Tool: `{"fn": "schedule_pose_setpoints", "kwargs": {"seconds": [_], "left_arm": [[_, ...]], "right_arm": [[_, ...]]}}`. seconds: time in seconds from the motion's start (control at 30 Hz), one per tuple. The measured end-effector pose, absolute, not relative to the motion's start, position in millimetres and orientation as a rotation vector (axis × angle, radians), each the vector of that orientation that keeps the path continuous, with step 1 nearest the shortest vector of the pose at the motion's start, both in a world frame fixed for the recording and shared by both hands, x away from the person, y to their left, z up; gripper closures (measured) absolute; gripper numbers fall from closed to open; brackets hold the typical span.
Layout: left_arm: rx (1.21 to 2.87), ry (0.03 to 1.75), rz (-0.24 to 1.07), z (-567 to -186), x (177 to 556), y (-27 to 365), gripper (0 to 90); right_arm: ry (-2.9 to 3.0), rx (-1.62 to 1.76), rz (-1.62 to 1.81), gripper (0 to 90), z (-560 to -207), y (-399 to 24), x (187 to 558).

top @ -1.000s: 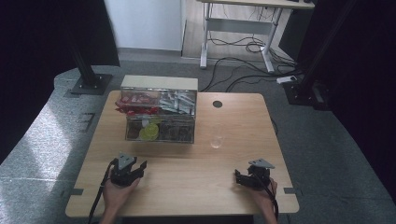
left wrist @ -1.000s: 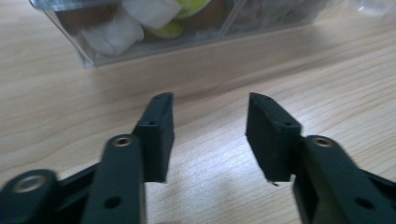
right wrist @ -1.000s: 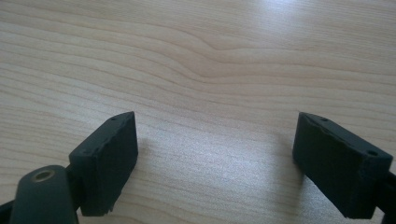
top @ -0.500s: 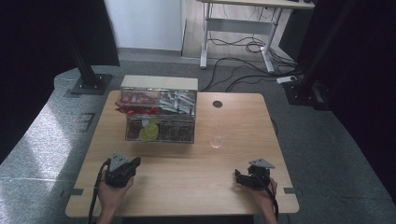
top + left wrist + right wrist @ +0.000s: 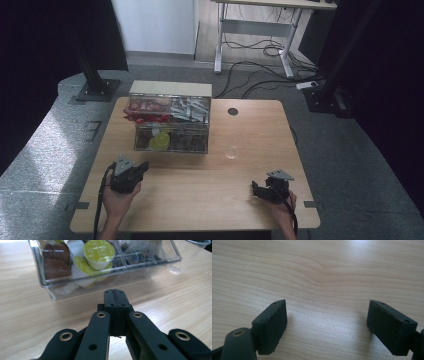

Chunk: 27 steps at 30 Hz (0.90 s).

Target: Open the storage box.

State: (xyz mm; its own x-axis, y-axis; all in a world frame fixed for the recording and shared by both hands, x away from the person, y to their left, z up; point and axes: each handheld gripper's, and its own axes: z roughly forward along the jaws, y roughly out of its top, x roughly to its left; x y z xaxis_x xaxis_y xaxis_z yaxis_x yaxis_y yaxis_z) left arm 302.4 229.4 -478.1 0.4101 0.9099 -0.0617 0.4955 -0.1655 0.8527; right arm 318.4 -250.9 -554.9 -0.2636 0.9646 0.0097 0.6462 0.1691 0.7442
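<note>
High view: left gripper, jaws pressed together empty, faces clear organizer; right gripper gapes; a shove could slide it.

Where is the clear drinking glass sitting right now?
In the high view, the glass stands on the table, right of the clear organizer box, apart from it.
</note>
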Motion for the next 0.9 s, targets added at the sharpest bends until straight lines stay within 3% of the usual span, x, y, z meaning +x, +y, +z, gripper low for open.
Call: {"fn": "schedule_pose_setpoints", "kwargs": {"seconds": [0.9], "left_arm": [[1.812,1.265,0.541,-486,332,232,90.0]], "right_arm": [[1.969,1.523,0.893,18.7,-555,-252,320]]}}
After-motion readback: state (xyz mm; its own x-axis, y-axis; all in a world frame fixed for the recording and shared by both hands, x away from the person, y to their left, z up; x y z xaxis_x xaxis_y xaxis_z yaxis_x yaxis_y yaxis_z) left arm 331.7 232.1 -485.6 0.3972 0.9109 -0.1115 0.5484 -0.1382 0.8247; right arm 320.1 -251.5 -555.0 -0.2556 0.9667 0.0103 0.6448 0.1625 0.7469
